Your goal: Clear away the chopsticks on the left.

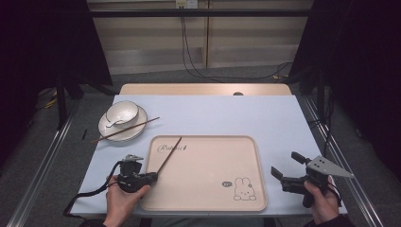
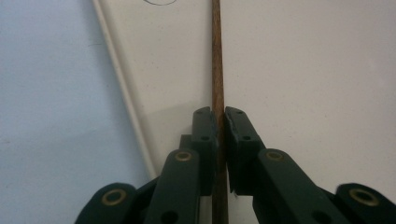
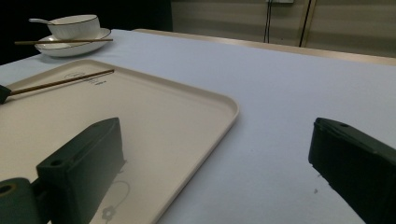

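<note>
Left gripper (image 1: 150,177) jaws clamped on chopstick (image 1: 169,154) over tray (image 1: 203,205), script logo upper left unreadable; right gripper (image 1: 287,165) jaws apart.

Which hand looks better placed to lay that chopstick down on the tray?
Left. The left gripper is shut on the chopstick over the tray. The right gripper sits open beside the tray, holding nothing.

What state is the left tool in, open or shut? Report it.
Shut on a chopstick. In the left gripper view the left tool has both jaws pressed against the thin brown stick, which runs out over the beige tray.
</note>
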{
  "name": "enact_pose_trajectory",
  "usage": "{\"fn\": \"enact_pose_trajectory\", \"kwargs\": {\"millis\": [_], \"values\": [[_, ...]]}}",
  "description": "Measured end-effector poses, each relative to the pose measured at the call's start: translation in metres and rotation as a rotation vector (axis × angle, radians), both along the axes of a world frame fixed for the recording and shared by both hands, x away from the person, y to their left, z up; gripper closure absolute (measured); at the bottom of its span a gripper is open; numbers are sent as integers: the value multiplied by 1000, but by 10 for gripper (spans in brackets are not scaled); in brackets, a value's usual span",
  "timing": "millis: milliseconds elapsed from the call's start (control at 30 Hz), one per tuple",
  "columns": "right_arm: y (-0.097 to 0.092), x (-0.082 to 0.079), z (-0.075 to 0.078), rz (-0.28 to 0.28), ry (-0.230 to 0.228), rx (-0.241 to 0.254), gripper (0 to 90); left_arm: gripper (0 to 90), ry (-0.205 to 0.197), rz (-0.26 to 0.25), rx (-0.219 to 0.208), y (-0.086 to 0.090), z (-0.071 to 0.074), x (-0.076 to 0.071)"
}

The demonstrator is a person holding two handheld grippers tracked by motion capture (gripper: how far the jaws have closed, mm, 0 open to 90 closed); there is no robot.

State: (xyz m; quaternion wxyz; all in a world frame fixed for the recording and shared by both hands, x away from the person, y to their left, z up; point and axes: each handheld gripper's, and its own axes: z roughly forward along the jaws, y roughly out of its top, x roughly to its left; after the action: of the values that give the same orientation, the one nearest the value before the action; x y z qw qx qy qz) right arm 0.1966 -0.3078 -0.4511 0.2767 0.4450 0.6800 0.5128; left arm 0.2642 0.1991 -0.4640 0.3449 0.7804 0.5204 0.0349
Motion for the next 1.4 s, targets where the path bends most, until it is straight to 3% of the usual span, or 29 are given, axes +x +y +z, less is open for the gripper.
{"fn": "enact_pose_trajectory", "kwargs": {"millis": [67, 300, 333, 400, 467, 500, 533, 600, 633, 767, 900, 967, 1033, 1133, 1200, 1400], "values": [[0, 0, 0, 2, -1, -3, 28, 806, 1, 7, -15, -1, 0, 0], [0, 0, 0, 3, 1, 1, 28, 741, -15, -16, -7, 0, 0, 0], [0, 0, 0, 3, -1, 1, 28, 627, -38, -17, 13, 1, 1, 1], [0, 0, 0, 4, -2, 0, 28, 579, -52, -24, 31, 2, 2, 2], [0, 0, 0, 4, -1, 2, 28, 527, -94, -78, 38, 2, 2, 2], [0, 0, 0, 8, -1, 3, 28, 415, -121, -87, 37, 2, 4, 2], [1, -1, 0, 8, 1, 7, 27, 415, -126, -90, 30, 2, 5, 2], [0, -1, 0, 16, -2, 8, 26, 303, -147, -124, 36, 6, 9, 5], [0, -1, 1, 15, -3, 7, 26, 262, -156, -129, 28, 8, 10, 6], [0, -1, 1, 17, -7, 10, 25, 202, -272, -179, -27, 15, 19, 5], [0, -1, 1, 19, -12, 14, 24, 103, -297, -201, -52, 22, 24, 9], [0, -1, 1, 19, -17, 13, 23, 24, -323, -274, -67, 28, 28, 10], [0, -1, 1, 18, -19, 14, 22, 32, -339, -297, -95, 33, 30, 12], [0, -1, 1, 17, -22, 13, 22, 30, -367, -269, -60, 43, 34, 18], [0, -1, 1, 15, -26, 10, 22, 32, -399, -254, -14, 49, 35, 22], [0, -1, 0, 15, -28, 12, 22, 29, -466, -222, -120, 84, 32, 39]]}}
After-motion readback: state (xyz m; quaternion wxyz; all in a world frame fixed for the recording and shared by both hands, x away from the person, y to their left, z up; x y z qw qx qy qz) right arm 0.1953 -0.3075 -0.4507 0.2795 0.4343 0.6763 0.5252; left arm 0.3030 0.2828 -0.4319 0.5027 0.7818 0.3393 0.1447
